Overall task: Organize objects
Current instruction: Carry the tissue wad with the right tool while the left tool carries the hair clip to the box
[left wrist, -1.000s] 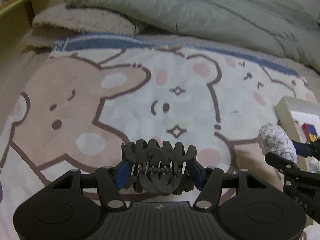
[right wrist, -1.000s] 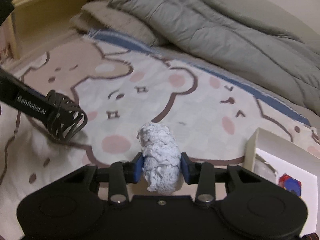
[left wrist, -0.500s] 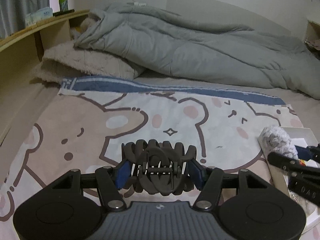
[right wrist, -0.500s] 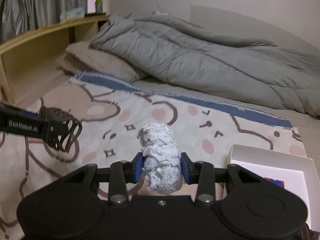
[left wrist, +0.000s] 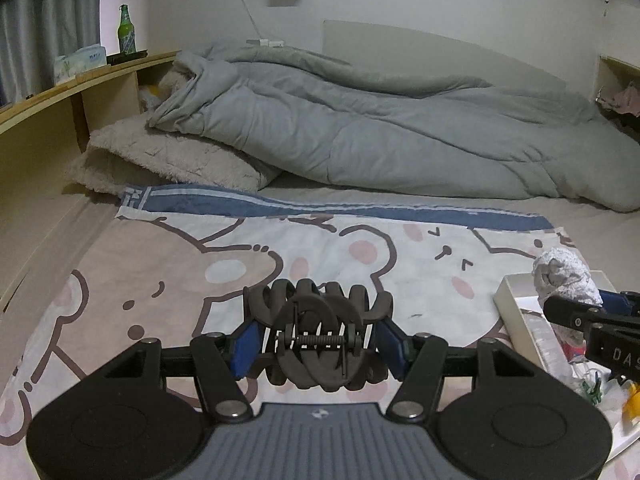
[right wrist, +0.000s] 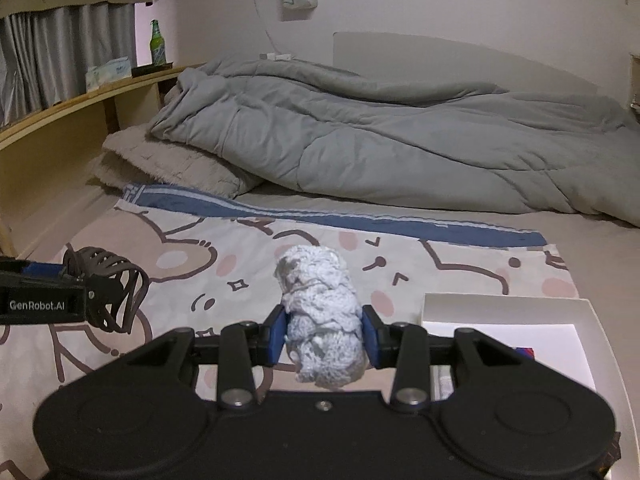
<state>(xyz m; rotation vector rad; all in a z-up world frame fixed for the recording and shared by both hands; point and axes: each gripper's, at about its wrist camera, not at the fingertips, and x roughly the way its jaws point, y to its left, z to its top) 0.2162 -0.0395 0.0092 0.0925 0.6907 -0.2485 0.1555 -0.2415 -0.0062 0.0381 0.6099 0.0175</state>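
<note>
Your left hand-held gripper clamps the hair claw, your right hand-held gripper clamps the knit bundle, box near right on bed.

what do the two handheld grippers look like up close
Both the left gripper and the right gripper are matte black, with two round housings at the base, silver screws and blue pads. The left has a grey ribbed centre plate and white GenRobot.AI lettering on its side.
</note>
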